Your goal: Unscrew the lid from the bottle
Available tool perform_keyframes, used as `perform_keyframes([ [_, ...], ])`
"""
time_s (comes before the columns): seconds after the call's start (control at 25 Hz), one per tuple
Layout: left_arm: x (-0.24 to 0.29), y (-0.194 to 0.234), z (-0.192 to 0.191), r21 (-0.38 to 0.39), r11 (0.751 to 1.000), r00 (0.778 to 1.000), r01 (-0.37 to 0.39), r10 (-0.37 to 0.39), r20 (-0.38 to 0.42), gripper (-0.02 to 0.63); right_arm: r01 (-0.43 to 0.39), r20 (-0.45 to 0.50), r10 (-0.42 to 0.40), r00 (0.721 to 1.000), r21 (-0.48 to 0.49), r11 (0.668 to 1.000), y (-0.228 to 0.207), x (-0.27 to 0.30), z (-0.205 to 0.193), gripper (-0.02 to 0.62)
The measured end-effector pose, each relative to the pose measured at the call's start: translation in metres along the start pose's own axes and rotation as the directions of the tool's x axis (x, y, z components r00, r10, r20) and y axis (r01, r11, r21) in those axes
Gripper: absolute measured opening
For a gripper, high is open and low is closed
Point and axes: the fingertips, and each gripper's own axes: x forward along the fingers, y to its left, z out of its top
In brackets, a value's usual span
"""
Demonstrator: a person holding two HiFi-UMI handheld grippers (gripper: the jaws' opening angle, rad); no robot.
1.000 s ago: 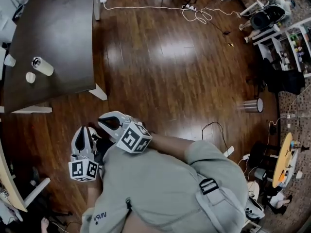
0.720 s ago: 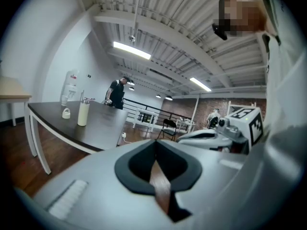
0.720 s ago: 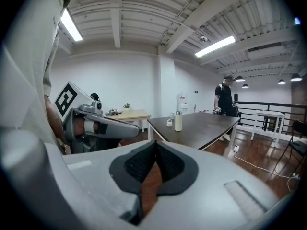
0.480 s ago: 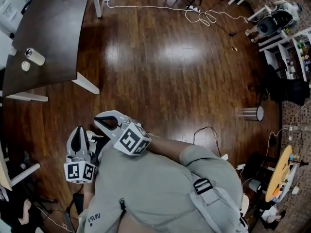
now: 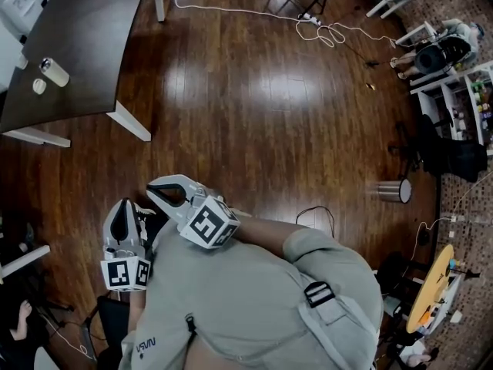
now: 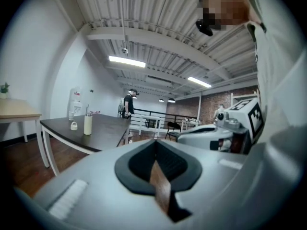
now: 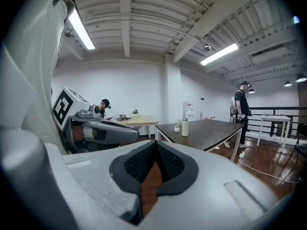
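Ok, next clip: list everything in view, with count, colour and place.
floor: one, glossy brown wood, across the head view.
table: one, dark brown, upper left.
bottle: one, cream, upright on the table.
small white piece: one, beside the bottle; possibly its lid.
metal bin: one, silver, on the floor at right.
cable: one, white, along the floor at top.
standing person: one, dark clothes, beyond the table.
left tool: one, grey, shut, empty, lower left.
right tool: one, grey, shut, empty, beside it.

Wood floor (image 5: pixel 269 129) lies open up to the dark table (image 5: pixel 92 29); a cable (image 5: pixel 254 10) crosses beyond.
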Motion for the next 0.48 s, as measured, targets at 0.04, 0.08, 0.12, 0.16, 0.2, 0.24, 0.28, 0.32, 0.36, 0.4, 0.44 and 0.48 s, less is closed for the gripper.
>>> perform_keyframes([
  [0.04, -0.001, -0.003, 0.0, 0.004, 1.0, 1.0, -0.003, 0.003, 0.001, 0.002, 0.001, 0.002, -0.001, 1.0, 0.001, 1.0, 0.0, -0.003, -0.001, 0.0],
  [0.08, -0.002, -0.006, -0.001, 0.006, 1.0, 1.0, -0.007, 0.007, 0.0, 0.003, 0.0, 0.002, 0.0, 1.0, 0.001, 1.0, 0.0, -0.005, -0.002, 0.0],
  [0.12, -0.003, -0.008, -0.003, 0.005, 1.0, 1.0, -0.011, 0.011, -0.002, 0.002, -0.002, 0.003, 0.002, 1.0, 0.002, 1.0, 0.0, -0.008, -0.003, 0.0],
  [0.16, -0.004, -0.011, -0.005, 0.004, 1.0, 1.0, -0.016, 0.016, -0.005, 0.002, -0.003, 0.003, 0.003, 1.0, 0.004, 1.0, 0.0, -0.01, -0.004, 0.0],
  [0.2, -0.004, -0.013, -0.006, 0.002, 1.0, 1.0, -0.019, 0.019, -0.006, 0.002, -0.004, 0.004, 0.004, 1.0, 0.005, 1.0, 0.0, -0.012, -0.004, 0.0],
  [0.24, -0.004, -0.014, -0.007, 0.0, 1.0, 1.0, -0.023, 0.023, -0.006, 0.003, -0.003, 0.005, 0.003, 1.0, 0.005, 1.0, 0.0, -0.014, -0.005, 0.0],
  [0.28, -0.005, -0.015, -0.007, -0.002, 1.0, 1.0, -0.027, 0.027, -0.005, 0.003, -0.001, 0.007, 0.001, 1.0, 0.005, 1.0, -0.001, -0.016, -0.006, 0.0],
  [0.32, -0.006, -0.016, -0.008, -0.004, 0.999, 1.0, -0.031, 0.031, -0.002, 0.003, 0.001, 0.01, -0.001, 1.0, 0.005, 1.0, -0.001, -0.018, -0.006, 0.0],
  [0.36, -0.007, -0.016, -0.008, -0.004, 0.999, 0.999, -0.036, 0.036, -0.001, 0.003, 0.004, 0.013, -0.004, 1.0, 0.005, 1.0, -0.001, -0.019, -0.006, 0.0],
  [0.4, -0.007, -0.017, -0.009, -0.003, 0.999, 0.999, -0.04, 0.04, -0.002, 0.002, 0.007, 0.015, -0.007, 1.0, 0.007, 1.0, -0.001, -0.021, -0.006, 0.0],
  [0.44, -0.008, -0.019, -0.009, 0.0, 0.999, 0.999, -0.042, 0.042, -0.002, 0.003, 0.009, 0.015, -0.009, 1.0, 0.009, 1.0, -0.002, -0.023, -0.006, 0.0],
  [0.48, -0.008, -0.02, -0.009, 0.005, 0.999, 0.999, -0.043, 0.043, -0.002, 0.002, 0.012, 0.014, -0.012, 1.0, 0.011, 1.0, -0.002, -0.025, -0.006, 0.0],
])
